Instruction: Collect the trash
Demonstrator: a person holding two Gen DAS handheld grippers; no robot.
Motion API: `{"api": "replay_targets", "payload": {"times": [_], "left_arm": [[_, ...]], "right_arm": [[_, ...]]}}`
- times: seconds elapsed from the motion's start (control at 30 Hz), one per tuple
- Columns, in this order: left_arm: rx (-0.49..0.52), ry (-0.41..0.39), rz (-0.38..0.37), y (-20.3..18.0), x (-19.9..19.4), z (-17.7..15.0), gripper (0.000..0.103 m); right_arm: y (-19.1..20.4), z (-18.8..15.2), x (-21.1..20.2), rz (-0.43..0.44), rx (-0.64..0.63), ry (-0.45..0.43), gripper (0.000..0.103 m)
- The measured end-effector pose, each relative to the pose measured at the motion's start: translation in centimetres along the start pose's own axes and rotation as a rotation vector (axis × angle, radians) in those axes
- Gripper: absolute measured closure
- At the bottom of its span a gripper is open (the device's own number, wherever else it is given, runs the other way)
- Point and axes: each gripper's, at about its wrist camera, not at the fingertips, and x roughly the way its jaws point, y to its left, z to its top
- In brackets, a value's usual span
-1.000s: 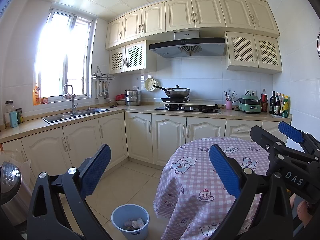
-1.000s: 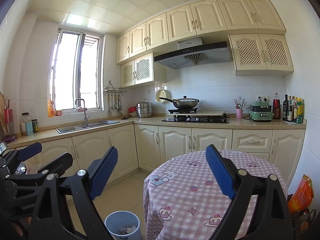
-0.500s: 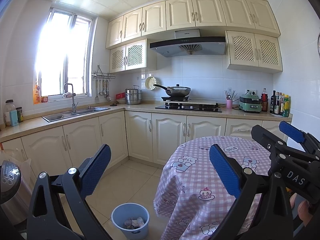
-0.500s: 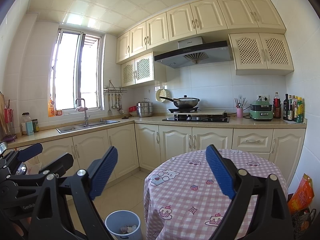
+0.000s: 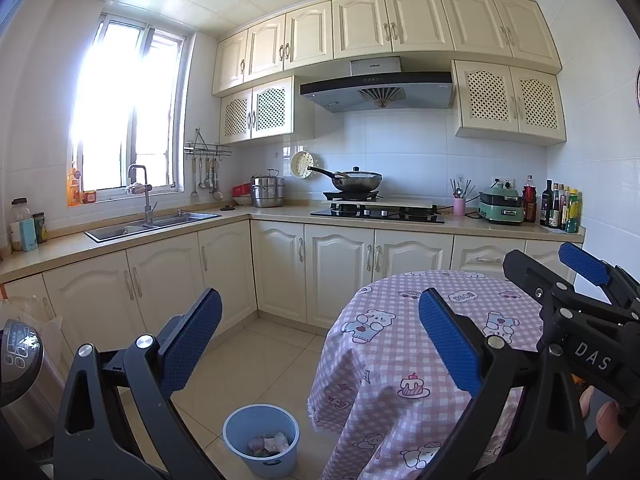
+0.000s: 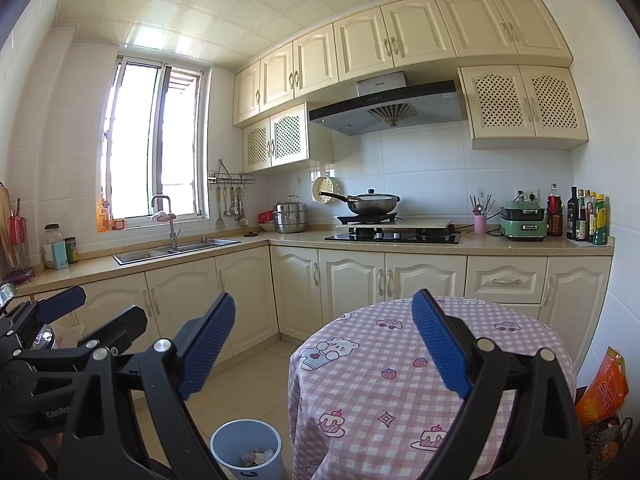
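Left wrist view: bin (image 5: pixel 261 440) holds crumpled trash (image 5: pixel 269 443), details indistinct.

Bright daylight, window (image 5: pixel 128 108) glare (blown out); fisheye-curved edges, dark corners

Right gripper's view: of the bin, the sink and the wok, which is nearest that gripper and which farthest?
1. Bin, on the floor, just below the right gripper.
2. Sink, along the left counter.
3. Wok, on the stove at the back wall.
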Motion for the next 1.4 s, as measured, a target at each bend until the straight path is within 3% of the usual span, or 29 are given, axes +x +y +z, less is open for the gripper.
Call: {"api": "replay_targets", "payload": {"times": [1.4], "left_arm": [[0.0,0.007,0.005,0.56,0.09,-1.01,0.008]], "right_arm": [[-0.11,-0.58,0.29,0.005,0.002,0.007,0.014]]}}
